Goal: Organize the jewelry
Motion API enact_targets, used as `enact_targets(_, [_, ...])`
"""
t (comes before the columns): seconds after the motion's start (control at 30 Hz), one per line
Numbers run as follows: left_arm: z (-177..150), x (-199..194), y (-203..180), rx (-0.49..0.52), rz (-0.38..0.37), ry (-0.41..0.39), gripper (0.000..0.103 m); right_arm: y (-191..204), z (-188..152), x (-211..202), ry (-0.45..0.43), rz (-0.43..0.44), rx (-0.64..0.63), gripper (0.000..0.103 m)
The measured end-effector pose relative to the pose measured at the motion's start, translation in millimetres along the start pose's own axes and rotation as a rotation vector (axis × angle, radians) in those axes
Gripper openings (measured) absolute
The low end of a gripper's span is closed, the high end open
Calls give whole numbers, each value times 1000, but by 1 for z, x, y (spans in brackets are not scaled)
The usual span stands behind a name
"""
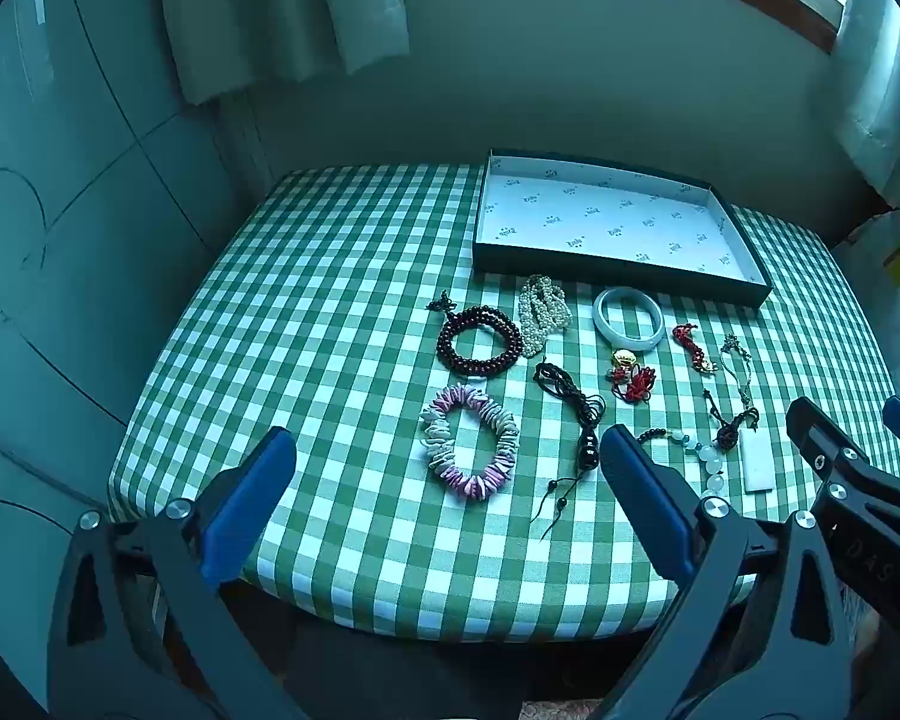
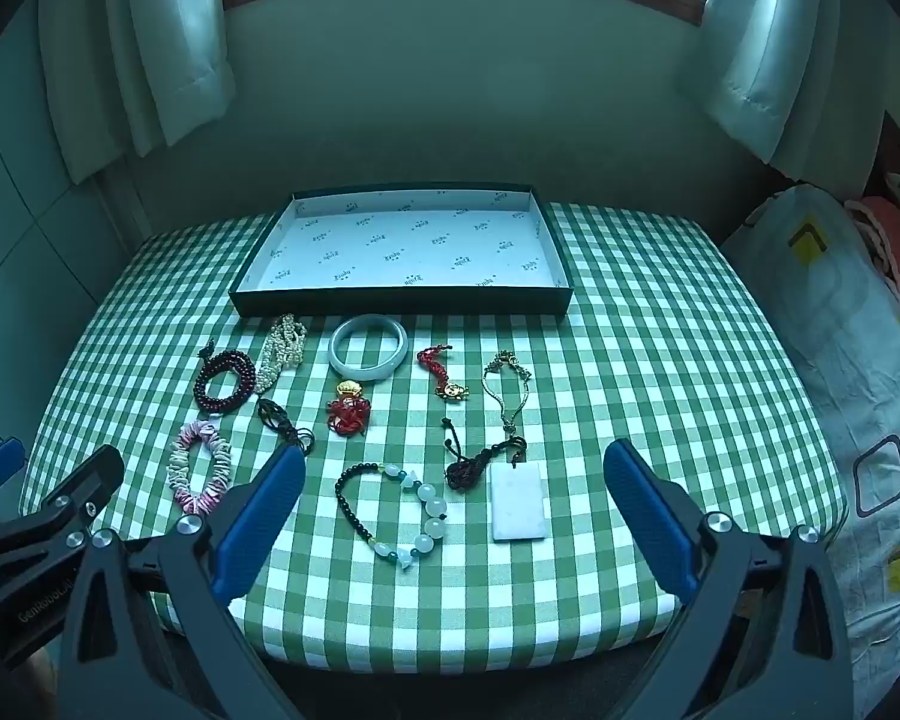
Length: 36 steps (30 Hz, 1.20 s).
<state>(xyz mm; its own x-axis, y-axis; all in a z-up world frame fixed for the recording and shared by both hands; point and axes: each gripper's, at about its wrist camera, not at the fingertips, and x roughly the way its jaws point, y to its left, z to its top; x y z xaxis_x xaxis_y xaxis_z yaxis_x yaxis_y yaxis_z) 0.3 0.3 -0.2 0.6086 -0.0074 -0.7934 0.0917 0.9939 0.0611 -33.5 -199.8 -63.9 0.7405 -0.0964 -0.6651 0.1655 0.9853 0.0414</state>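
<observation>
The jewelry lies spread on a table covered with a green-and-white checked cloth (image 2: pixel 660 312), in front of a shallow dark box (image 2: pixel 402 300) with a printed white lining that sits toward the far edge.

The left gripper (image 1: pixel 450 504) hangs above the near edge of the table with its blue-padded fingers (image 1: pixel 246 504) spread as wide as they go and nothing between the pads. Framed in the gap beyond them, well apart from the pads, is the pink-and-white shell bracelet (image 1: pixel 469 450); the dark red bead bracelet (image 1: pixel 479 341) and the pearl strand (image 1: pixel 543 315) lie farther off, and a black cord with a dark pendant (image 1: pixel 579 420) lies just beside the right-hand finger in this view.

The right gripper (image 2: pixel 453 510) is likewise fully spread and empty. Between its fingers, on the cloth beyond, lie the bracelet of black and pale round beads (image 2: pixel 390 510) and a white rectangular pendant (image 2: pixel 519 501) on a dark knotted cord. Past them are a pale jade bangle (image 2: pixel 368 347), two red knotted charms (image 2: pixel 345 414) and a thin gold chain (image 2: pixel 510 390).
</observation>
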Motion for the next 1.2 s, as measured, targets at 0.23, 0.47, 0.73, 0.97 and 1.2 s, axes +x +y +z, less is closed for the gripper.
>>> enact_targets(0.23, [0,0,0,-6,-11,3,101,0,1,-2,1,-1,-2,99])
enact_targets(0.47, [-2,-1,1,-8,-17,0,101,0,1,-1,1,-1,-2,99])
enact_targets(0.73, [-2,-4,-3,-9,-17,-1,101,-3,3,-5,-1,0,-2,99])
enact_targets(0.97, [0,-5,-6,-3,-24,-2,101,-1,6,-4,-4,-2,-2,99])
enact_targets(1.2, [1,-7,-10,2,-26,-3,101,-4,6,-6,-7,-2,1,99])
